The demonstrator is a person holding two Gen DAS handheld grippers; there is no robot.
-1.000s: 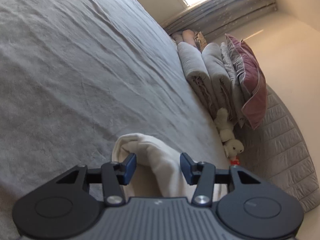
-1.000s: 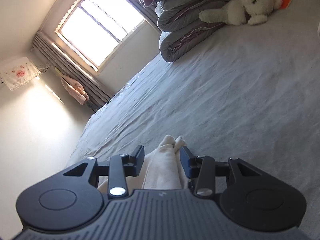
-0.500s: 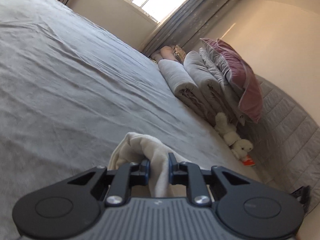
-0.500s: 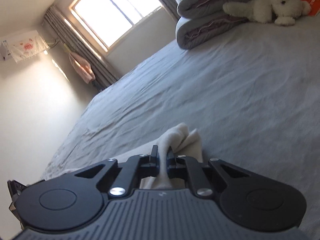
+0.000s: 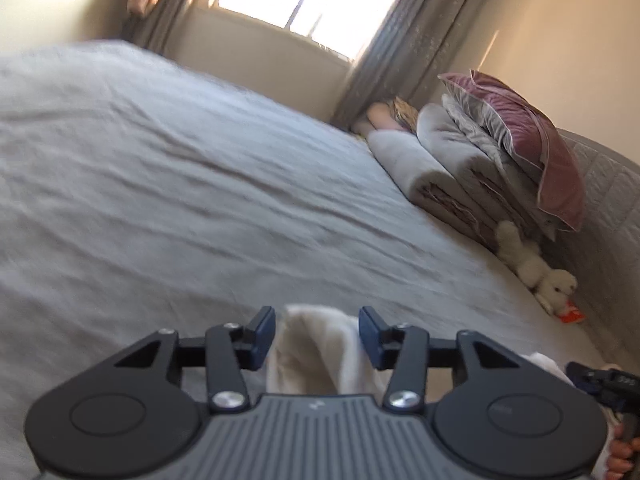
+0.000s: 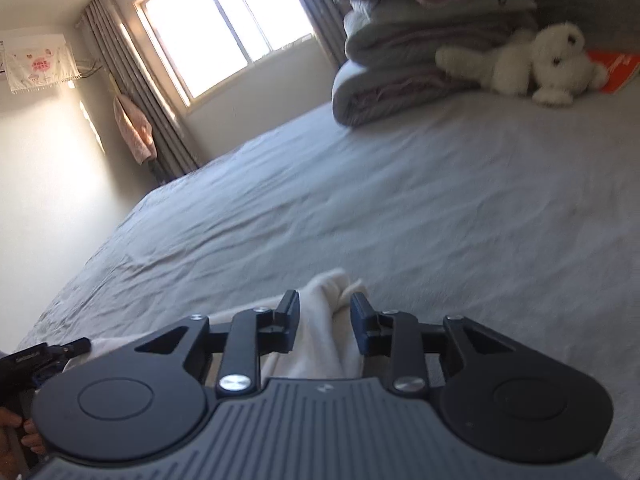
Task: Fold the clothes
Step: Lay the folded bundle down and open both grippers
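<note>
Both claws clamped down on the cream-white soft garment half a second back and have just been opening again. Now the left claw (image 5: 317,328) stands parted at the bottom centre of its frame, cloth bunched between its blue pads, touching the right-hand one at most. Right claw (image 6: 325,310) is the same deal: jaws apart, a fold of the cream-white soft garment (image 6: 326,332) sticking up between them, not pinched. The garment lies on the grey wrinkled bed sheet (image 5: 180,200). Upper right of the right view there's a white plush teddy bear (image 6: 532,66) beside rolled grey quilts (image 6: 400,68).
</note>
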